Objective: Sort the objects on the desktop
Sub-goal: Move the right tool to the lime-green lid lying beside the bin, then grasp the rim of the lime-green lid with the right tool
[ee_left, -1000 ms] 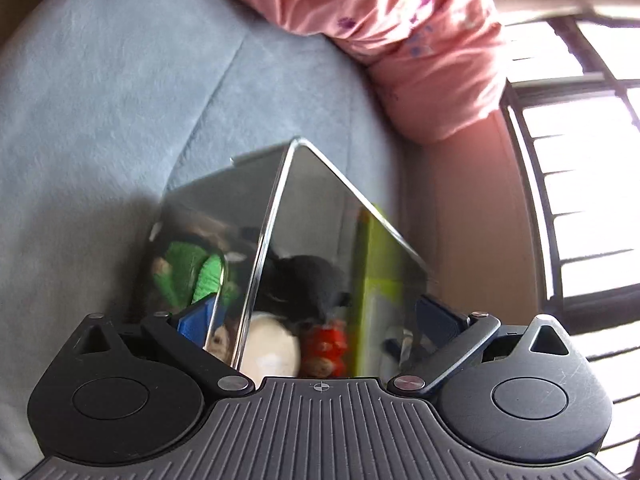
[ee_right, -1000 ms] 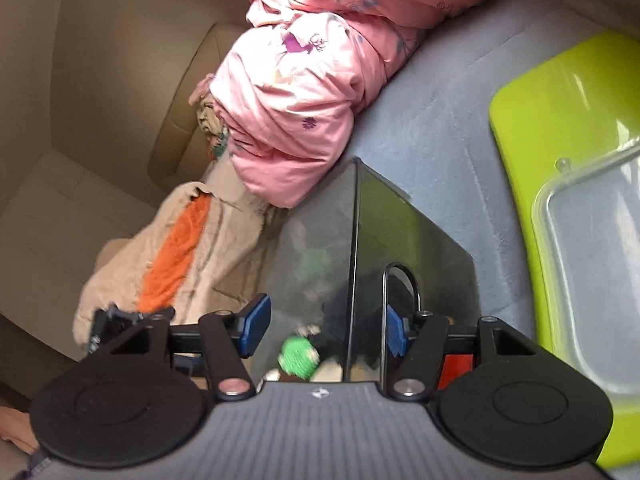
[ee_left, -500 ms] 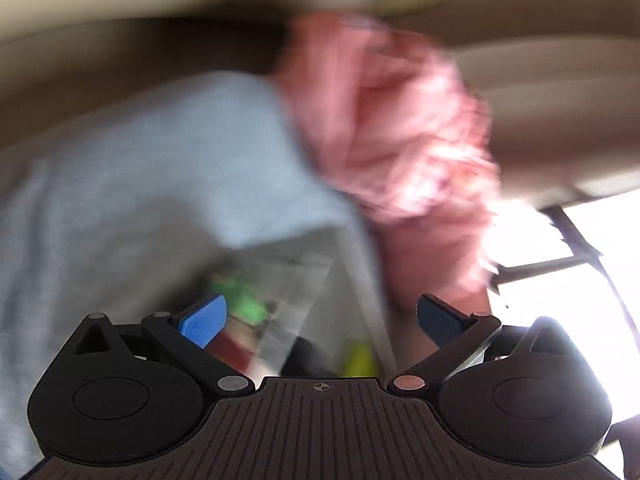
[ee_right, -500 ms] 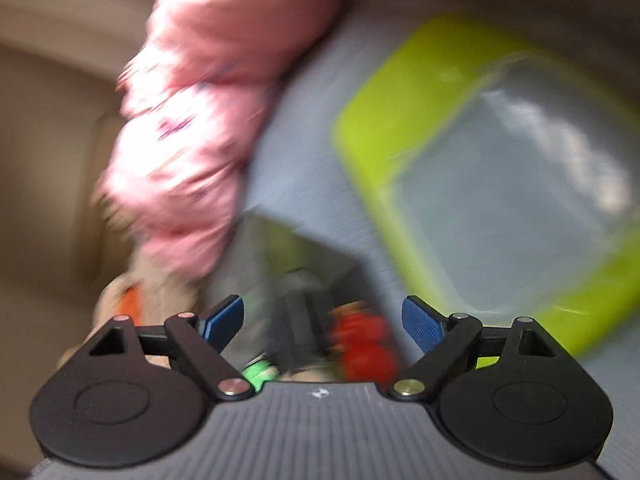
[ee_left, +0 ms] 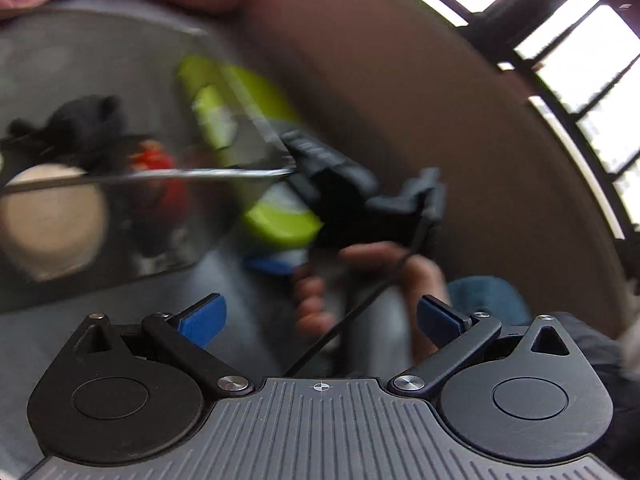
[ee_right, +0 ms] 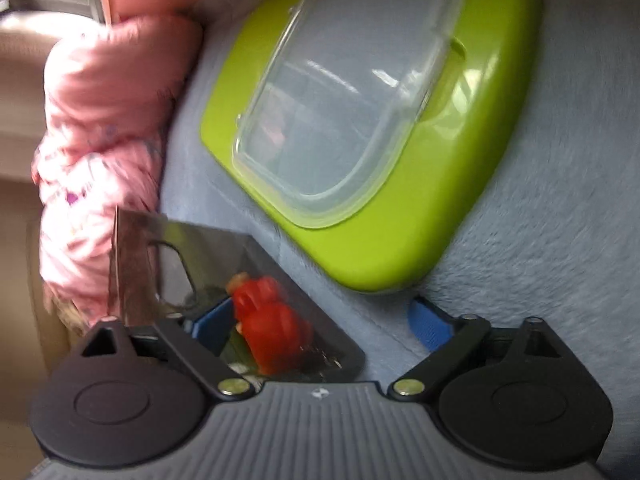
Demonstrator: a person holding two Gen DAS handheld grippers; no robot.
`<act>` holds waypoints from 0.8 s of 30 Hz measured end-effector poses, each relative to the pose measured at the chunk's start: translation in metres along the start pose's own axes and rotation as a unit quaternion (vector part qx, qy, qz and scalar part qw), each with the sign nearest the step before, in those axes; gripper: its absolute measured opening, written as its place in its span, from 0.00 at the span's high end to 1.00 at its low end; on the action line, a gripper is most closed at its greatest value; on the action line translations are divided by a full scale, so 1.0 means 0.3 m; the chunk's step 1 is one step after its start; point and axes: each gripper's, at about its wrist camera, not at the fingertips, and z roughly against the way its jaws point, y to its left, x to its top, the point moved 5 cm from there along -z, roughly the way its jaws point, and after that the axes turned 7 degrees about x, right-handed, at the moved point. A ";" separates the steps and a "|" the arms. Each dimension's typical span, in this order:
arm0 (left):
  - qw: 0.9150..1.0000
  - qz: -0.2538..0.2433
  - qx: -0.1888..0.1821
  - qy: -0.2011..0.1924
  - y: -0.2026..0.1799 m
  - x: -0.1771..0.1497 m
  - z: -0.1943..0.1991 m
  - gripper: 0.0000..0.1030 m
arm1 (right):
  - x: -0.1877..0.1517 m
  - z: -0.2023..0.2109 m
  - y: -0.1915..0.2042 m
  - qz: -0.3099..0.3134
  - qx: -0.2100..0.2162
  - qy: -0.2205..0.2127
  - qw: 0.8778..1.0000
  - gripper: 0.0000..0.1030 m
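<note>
Below, a grey-blue sofa cushion [ee_right: 560, 220] carries a lime-green tray [ee_right: 400, 240] with a clear lidded box [ee_right: 340, 92] on it, and just beside it a smoky clear bin [ee_right: 224, 248] holding a red toy [ee_right: 272, 328]. Right gripper [ee_right: 320, 320] jaws are opening, empty; left gripper [ee_left: 320, 316] jaws spread, empty. Sorting looks between picks: next, reach into the bin.

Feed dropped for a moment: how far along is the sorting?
Done: several toys, a red one among them, already lie in the clear-walled bin. In hand: nothing; the left gripper is open and empty, the right gripper's jaws are opening, nothing between them. Left: nothing loose shows on the grey cloth; the green lidded box stays closed.
</note>
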 end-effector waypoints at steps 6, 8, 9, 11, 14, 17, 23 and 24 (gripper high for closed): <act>0.996 0.069 0.041 -0.045 0.086 0.055 0.070 0.00 | 0.030 0.015 -0.040 -0.077 0.031 -0.041 0.996 0.13; 0.994 0.081 0.057 -0.055 0.110 0.059 0.081 0.00 | 0.049 0.029 -0.054 -0.101 0.044 -0.056 0.992 0.17; 0.993 0.086 0.064 -0.058 0.118 0.057 0.086 0.00 | 0.059 0.036 -0.059 -0.109 0.050 -0.061 0.991 0.17; 0.991 0.096 0.073 -0.060 0.130 0.056 0.087 0.00 | 0.079 0.071 -0.033 -0.077 0.044 -0.093 0.992 0.17; 0.989 0.108 0.077 -0.058 0.147 0.059 0.079 0.00 | 0.114 0.149 0.038 0.006 0.031 -0.158 0.987 0.17; 0.989 0.109 0.085 -0.054 0.147 0.053 0.076 0.00 | 0.148 0.216 0.142 0.081 0.043 -0.210 0.973 0.15; 0.987 0.114 0.101 -0.047 0.165 0.044 0.066 0.00 | 0.251 0.205 0.210 0.072 0.036 -0.212 0.974 0.13; 0.987 0.117 0.101 -0.044 0.167 0.041 0.066 0.00 | 0.277 0.191 0.204 0.054 0.030 -0.205 0.977 0.13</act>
